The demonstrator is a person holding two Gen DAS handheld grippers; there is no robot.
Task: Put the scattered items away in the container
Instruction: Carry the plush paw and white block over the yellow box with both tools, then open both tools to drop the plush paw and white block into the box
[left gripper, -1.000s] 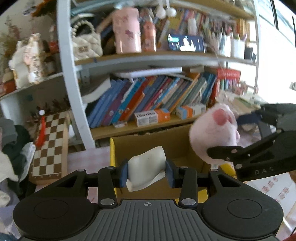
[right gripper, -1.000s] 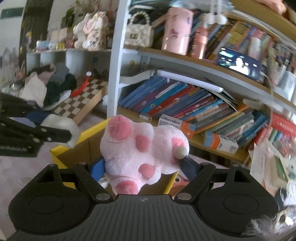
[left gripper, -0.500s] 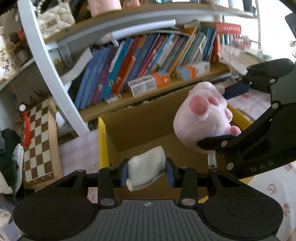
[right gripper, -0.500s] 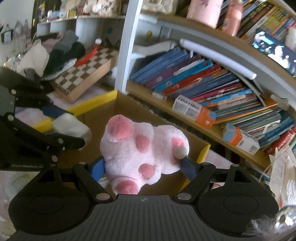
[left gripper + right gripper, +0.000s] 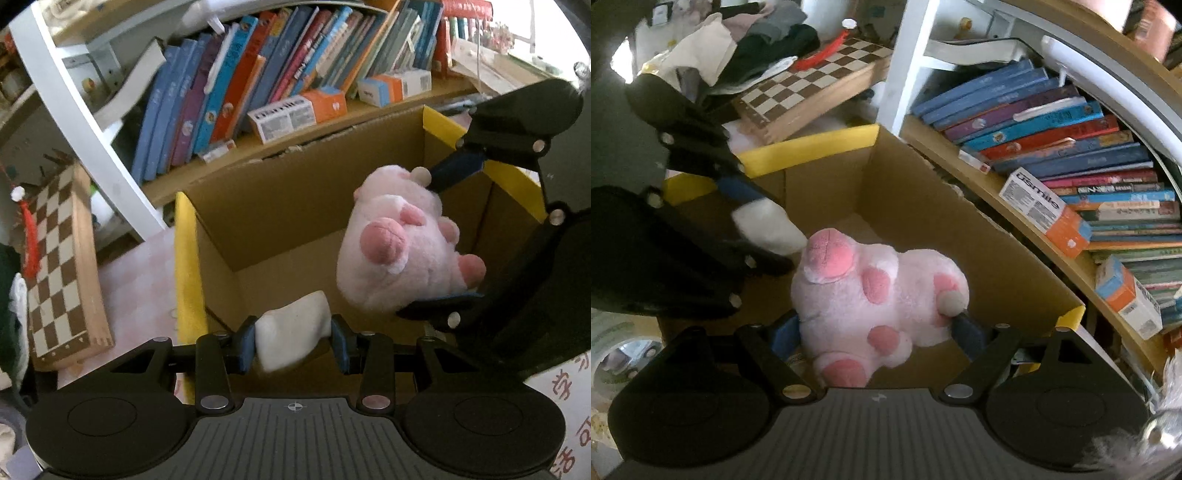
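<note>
An open cardboard box point(image 5: 295, 206) with yellow-taped rims stands in front of a bookshelf; it also shows in the right wrist view point(image 5: 923, 206). My left gripper point(image 5: 293, 341) is shut on a white soft item point(image 5: 291, 332) and holds it over the box's near left part. My right gripper point(image 5: 877, 328) is shut on a pink plush toy point(image 5: 875, 299) with darker pink spots, held over the box's inside. The plush point(image 5: 402, 251) and the right gripper's body also show in the left wrist view. The white item point(image 5: 768, 229) shows in the right wrist view, left of the plush.
A bookshelf with leaning books point(image 5: 258, 85) and small orange-white boxes point(image 5: 295, 110) stands right behind the box. A wooden chessboard point(image 5: 62, 266) lies left of the box. A clothes pile point(image 5: 746, 40) lies beyond it. A tape roll point(image 5: 617, 343) sits at the lower left.
Both grippers have tilted down and moved forward over the box, so its inside now fills the views. Each still holds its item.
</note>
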